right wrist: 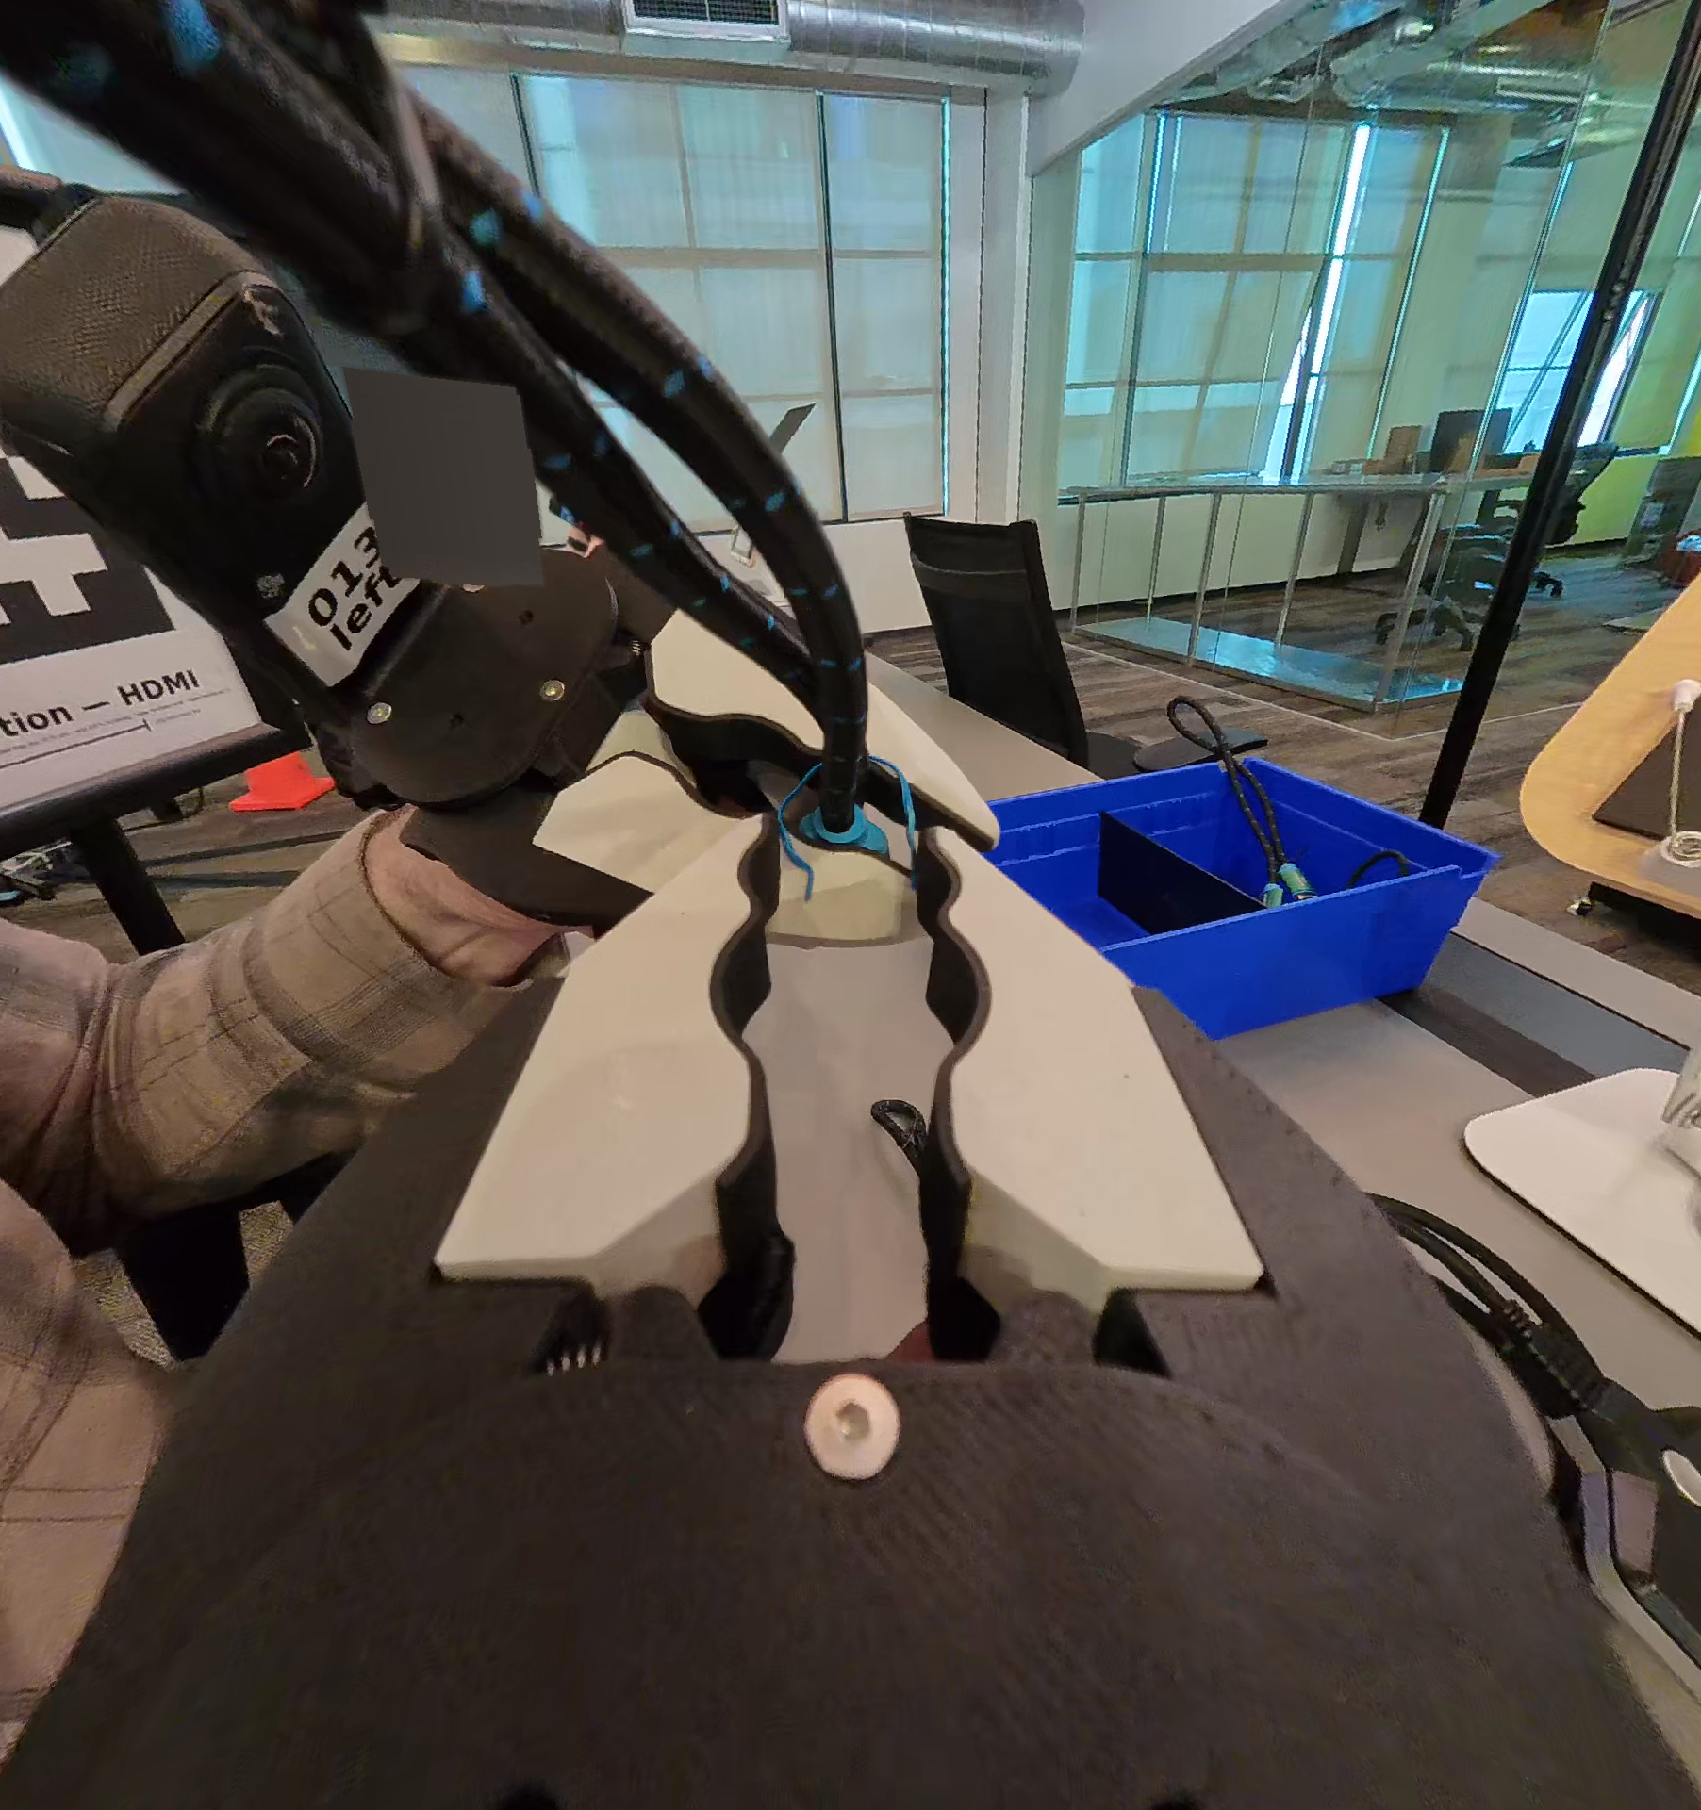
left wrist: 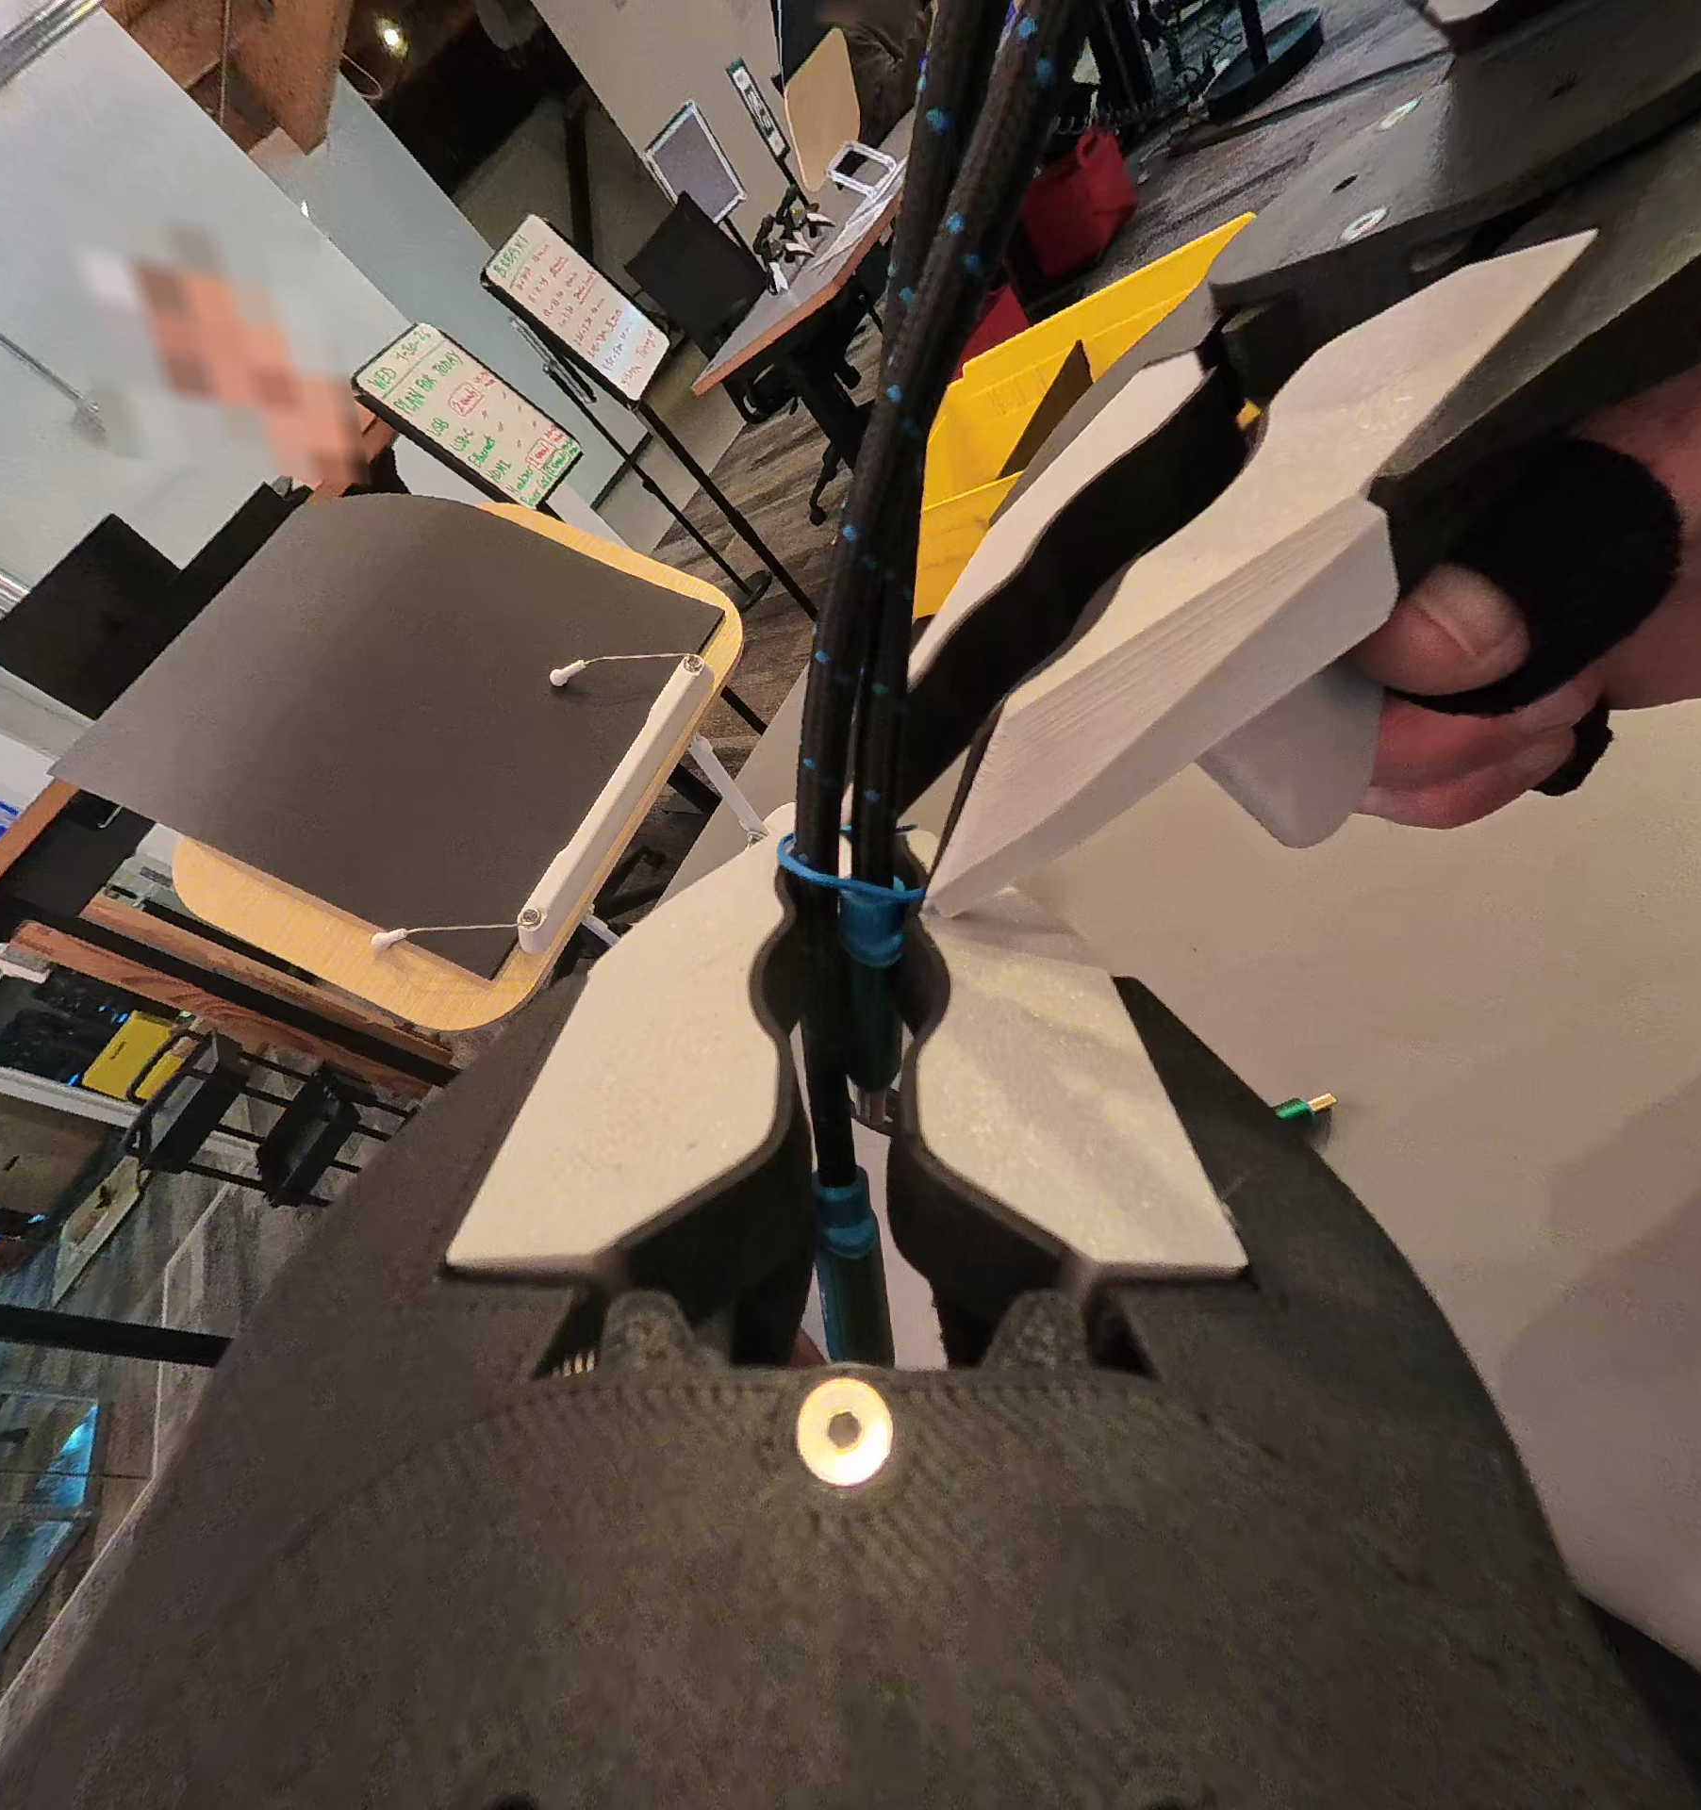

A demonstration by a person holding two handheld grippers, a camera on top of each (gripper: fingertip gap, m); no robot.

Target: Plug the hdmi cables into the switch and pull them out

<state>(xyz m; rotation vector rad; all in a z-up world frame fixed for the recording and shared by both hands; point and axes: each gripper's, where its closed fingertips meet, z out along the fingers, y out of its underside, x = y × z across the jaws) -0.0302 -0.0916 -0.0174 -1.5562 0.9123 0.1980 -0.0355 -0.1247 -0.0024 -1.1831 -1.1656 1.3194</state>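
In the left wrist view our left gripper (left wrist: 847,911) pinches a bundle of black braided hdmi cables (left wrist: 832,705) with blue flecks, bound by a blue twist tie (left wrist: 861,896); teal connector ends hang down between the fingers. Just beyond, our right gripper (left wrist: 954,872) reaches in from the right, its tips touching the bundle at the tie.

The right wrist view shows what the left cannot: our right gripper (right wrist: 842,842) stands parted, its fingers either side of the tie without clamping, and the left gripper's camera body (right wrist: 171,411) carries a white label we leave unread.

Only here do we see the switch (right wrist: 1679,1528) at the bench's (right wrist: 1395,1107) near right edge, and farther back a blue bin (right wrist: 1297,940) holding more cables. A sign with lettering stands behind on the left, whiteboards (left wrist: 572,304) far off in the left view.
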